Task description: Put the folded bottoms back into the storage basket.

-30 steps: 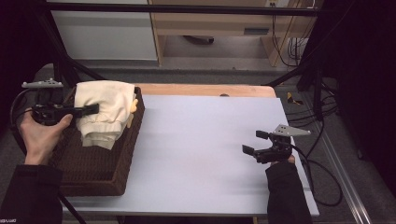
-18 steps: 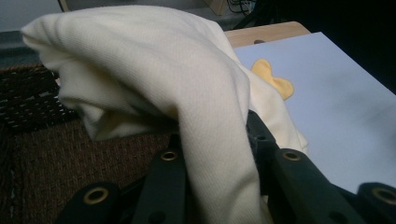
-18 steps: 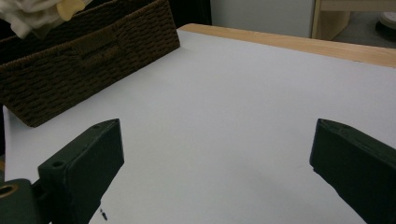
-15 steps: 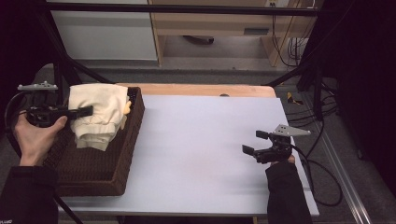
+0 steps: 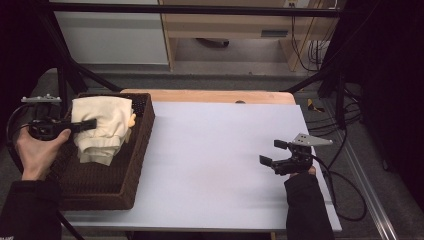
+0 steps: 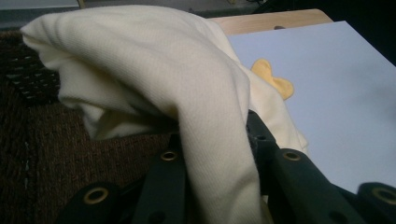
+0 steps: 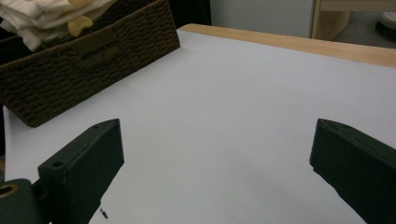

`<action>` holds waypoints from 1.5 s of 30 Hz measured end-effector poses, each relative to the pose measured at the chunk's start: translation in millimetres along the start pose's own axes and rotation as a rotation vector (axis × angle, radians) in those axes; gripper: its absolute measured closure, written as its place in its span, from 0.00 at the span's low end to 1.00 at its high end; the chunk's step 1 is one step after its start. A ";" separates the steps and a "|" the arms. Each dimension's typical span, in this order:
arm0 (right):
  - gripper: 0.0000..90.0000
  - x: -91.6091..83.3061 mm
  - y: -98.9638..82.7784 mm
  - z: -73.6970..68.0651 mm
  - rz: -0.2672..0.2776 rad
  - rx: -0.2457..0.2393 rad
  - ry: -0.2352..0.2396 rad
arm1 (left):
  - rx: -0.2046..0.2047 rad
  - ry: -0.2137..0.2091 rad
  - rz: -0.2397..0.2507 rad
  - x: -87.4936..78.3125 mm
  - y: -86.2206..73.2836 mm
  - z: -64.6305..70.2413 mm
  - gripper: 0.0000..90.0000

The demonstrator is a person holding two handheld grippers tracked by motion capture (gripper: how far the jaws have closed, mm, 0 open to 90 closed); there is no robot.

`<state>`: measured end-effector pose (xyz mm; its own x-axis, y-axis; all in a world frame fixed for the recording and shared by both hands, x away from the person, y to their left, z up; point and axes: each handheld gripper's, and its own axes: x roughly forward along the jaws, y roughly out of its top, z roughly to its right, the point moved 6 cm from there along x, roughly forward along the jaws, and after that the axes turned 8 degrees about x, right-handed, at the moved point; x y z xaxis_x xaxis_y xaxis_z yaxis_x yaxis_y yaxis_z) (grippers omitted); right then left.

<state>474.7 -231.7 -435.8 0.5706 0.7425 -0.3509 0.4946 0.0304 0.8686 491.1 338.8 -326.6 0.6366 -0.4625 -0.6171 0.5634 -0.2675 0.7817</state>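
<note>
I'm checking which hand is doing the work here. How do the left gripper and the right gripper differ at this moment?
The left gripper is shut on the cream cloth; the right gripper is open and holds nothing. The left gripper is over the brown woven basket at the table's left; the right gripper hovers over the bare white tabletop at the right. Both are black, two-jawed and hand-held.

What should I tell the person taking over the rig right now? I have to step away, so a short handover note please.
Left gripper: shut on the cream garment, holding it up over the brown wicker basket at the table's left.
Right gripper: open, holding nothing, low over the white table at its right side.
Done: garment gripped and raised, its lower part hanging into the basket.
Left, probably: bring it out onto the table.
</note>
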 end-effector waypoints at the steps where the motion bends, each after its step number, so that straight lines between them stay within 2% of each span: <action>1: 0.04 0.1 -0.1 0.1 -0.001 0.000 -0.001 | -0.001 0.000 -0.004 0.9 -1.7 -0.7 0.81; 14: 0.04 0.4 -0.3 0.1 -0.002 0.000 -0.001 | -0.026 -0.001 -0.036 10.3 -24.1 -10.8 0.81; 32: 0.04 0.2 -0.3 -0.1 -0.001 0.001 -0.001 | -0.038 -0.005 -0.070 23.7 -47.2 -15.6 0.81; 45: 0.04 0.3 -0.4 0.0 -0.002 0.000 -0.001 | -0.040 -0.007 -0.119 38.3 -64.0 -17.1 0.81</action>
<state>474.7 -231.5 -436.2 0.5701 0.7417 -0.3533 0.4957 0.0325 0.8679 488.4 352.6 -401.7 0.5601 -0.4354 -0.7048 0.6556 -0.2871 0.6984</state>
